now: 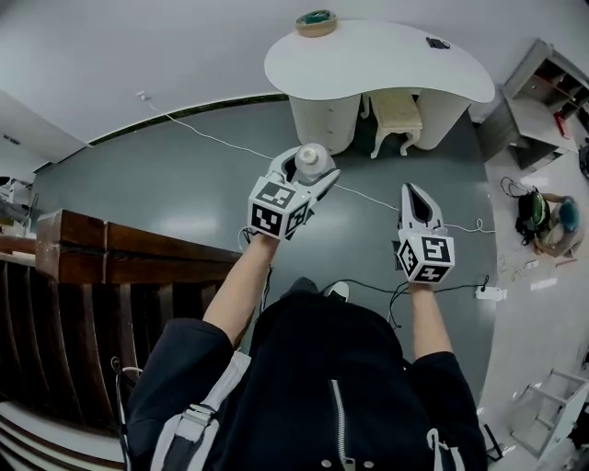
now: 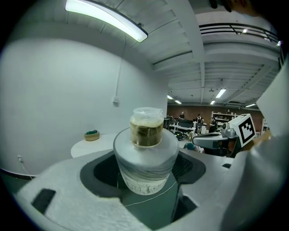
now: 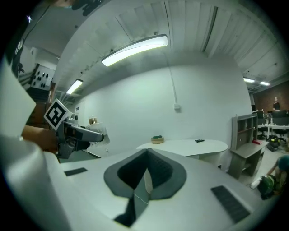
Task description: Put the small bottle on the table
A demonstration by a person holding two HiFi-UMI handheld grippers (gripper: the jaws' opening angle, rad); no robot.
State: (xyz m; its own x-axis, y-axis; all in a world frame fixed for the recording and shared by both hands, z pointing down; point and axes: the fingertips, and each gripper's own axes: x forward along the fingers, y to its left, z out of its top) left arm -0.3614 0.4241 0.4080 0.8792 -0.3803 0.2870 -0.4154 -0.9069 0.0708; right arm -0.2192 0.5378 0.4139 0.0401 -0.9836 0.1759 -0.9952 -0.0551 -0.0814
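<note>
The small bottle (image 1: 312, 161) is white-bodied with a clear cap over a yellowish neck, and it stands upright between the jaws of my left gripper (image 1: 309, 175). In the left gripper view the bottle (image 2: 145, 155) fills the middle, with both dark pads pressed against its sides. I hold it in the air above the grey floor, short of the white curved table (image 1: 386, 66). My right gripper (image 1: 415, 193) is level with it to the right, jaws shut and empty; its pads (image 3: 151, 173) meet in its own view. That view also shows the bottle (image 3: 93, 121) at the left.
On the table sit a small bowl (image 1: 317, 22) at the far left and a dark flat object (image 1: 438, 42). A cream stool (image 1: 398, 116) stands under it. A wooden railing (image 1: 92, 250) runs at my left. A white cable (image 1: 212, 138) and a power strip (image 1: 489, 292) lie on the floor. A grey shelf (image 1: 543, 97) stands at the right.
</note>
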